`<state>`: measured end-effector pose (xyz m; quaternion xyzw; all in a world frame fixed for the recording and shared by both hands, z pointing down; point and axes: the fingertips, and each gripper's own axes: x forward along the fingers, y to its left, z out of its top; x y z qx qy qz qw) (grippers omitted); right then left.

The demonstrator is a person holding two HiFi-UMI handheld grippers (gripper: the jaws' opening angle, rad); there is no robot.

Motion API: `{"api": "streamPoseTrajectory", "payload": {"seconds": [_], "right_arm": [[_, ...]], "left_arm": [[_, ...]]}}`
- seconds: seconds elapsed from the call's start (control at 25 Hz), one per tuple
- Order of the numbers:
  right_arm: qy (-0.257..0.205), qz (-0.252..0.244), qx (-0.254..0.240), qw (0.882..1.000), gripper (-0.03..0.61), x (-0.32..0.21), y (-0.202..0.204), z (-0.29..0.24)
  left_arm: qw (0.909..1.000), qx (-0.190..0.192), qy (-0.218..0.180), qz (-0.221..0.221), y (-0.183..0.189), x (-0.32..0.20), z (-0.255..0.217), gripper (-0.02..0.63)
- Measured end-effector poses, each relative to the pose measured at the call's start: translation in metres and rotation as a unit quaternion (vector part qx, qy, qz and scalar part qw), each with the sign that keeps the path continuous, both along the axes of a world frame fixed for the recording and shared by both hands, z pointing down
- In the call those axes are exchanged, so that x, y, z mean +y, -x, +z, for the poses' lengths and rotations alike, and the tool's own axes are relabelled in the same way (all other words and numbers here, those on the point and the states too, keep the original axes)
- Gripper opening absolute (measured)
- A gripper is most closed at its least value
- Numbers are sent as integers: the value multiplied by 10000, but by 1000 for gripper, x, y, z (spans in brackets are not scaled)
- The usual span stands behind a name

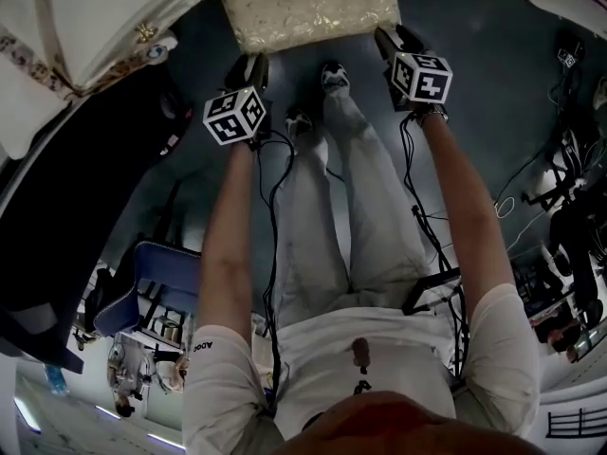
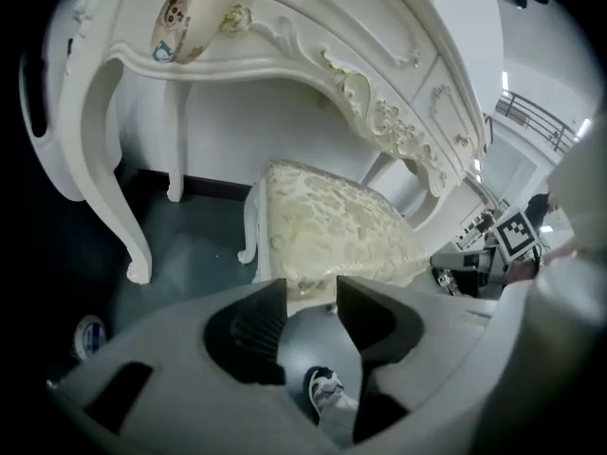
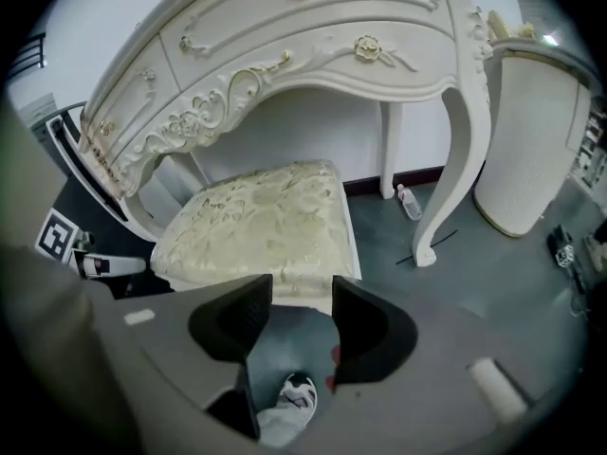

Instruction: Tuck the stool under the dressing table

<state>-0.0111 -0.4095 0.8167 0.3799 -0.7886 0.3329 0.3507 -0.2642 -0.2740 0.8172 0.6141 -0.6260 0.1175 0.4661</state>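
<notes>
A white stool with a cream and gold patterned cushion [image 1: 308, 8] stands on the dark floor in front of me. Its far end reaches beneath the carved apron of the white dressing table [image 3: 313, 45]. My left gripper [image 1: 254, 63] is at the near left edge of the cushion [image 2: 332, 226], jaws apart, with only the cushion's edge showing past the tips [image 2: 311, 292]. My right gripper [image 1: 389, 38] is at the near right edge [image 3: 256, 221], also open [image 3: 302, 287]. I cannot tell whether the tips touch the stool.
Curved table legs [image 2: 109, 178] [image 3: 450, 159] stand on either side of the stool. A white bin [image 3: 531, 140] and a small bottle [image 3: 410, 202] are on the right. The person's shoes [image 1: 332, 76] are just behind the stool. Cables [image 1: 531, 178] lie at the right, a blue chair [image 1: 156, 273] behind left.
</notes>
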Motion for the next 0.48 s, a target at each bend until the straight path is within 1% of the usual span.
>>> {"api": "streamPoseTrajectory", "payload": {"seconds": [0.12, 0.2, 0.28, 0.48], "right_arm": [[116, -130, 145, 9997, 202, 11, -2, 8], [138, -179, 178, 9996, 201, 5, 3, 12], [108, -200, 179, 9996, 201, -3, 7, 15], [-247, -145, 41, 9996, 199, -36, 18, 14]], "left_arm": [[9994, -118, 210, 266, -10, 8, 10, 172], [9991, -204, 251, 276, -10, 4, 13, 170], [9991, -276, 198, 241, -7, 1, 15, 140], [9989, -428, -38, 192, 5, -26, 16, 113]]}}
